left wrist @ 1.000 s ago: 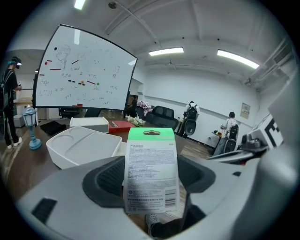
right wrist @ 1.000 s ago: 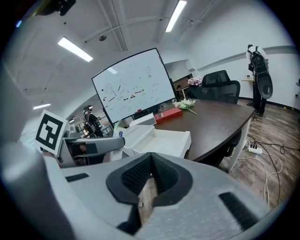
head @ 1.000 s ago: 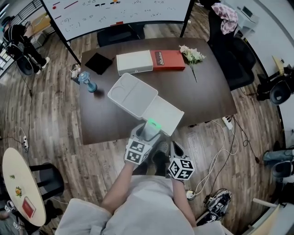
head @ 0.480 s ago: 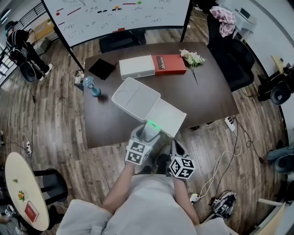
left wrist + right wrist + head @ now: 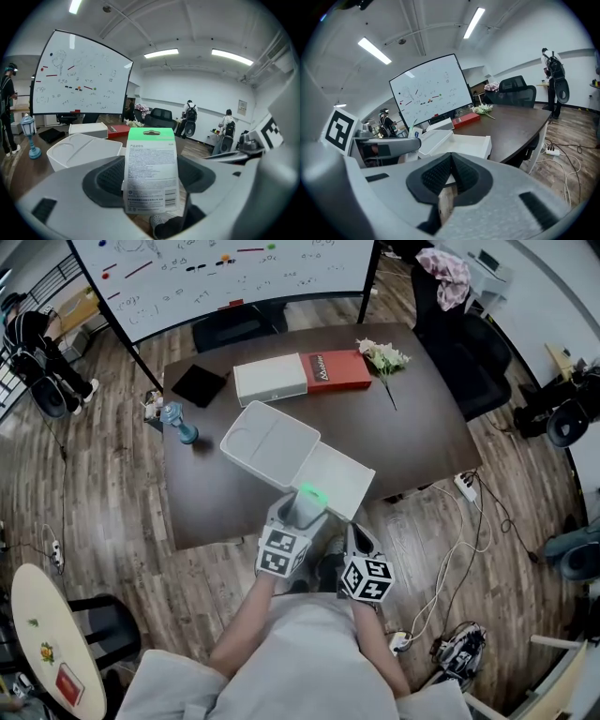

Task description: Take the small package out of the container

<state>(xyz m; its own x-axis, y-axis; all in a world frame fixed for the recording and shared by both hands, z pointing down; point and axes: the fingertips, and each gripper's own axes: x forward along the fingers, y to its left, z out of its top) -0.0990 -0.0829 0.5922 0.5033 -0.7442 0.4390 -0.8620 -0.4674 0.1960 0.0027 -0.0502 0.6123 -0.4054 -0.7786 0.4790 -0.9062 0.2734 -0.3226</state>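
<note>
Small package (image 5: 151,154) is out of the white container (image 5: 272,442), upright and clamped between the left gripper (image 5: 152,180) pads at the table's (image 5: 422,427) near edge. Right gripper (image 5: 451,161) is closed and empty. Recommended: hold the clamp firm and the package level. Package print is illegible, and the head view shows only its green top.

Looked like an office meeting room: big white marker-scribbled whiteboard (image 5: 234,273) at 12 o'clock, dark brown wooden conference table (image 5: 422,427) centre, black swivel office chair (image 5: 459,352) at 2 o'clock, fluorescent ceiling strip lights (image 5: 161,53).
</note>
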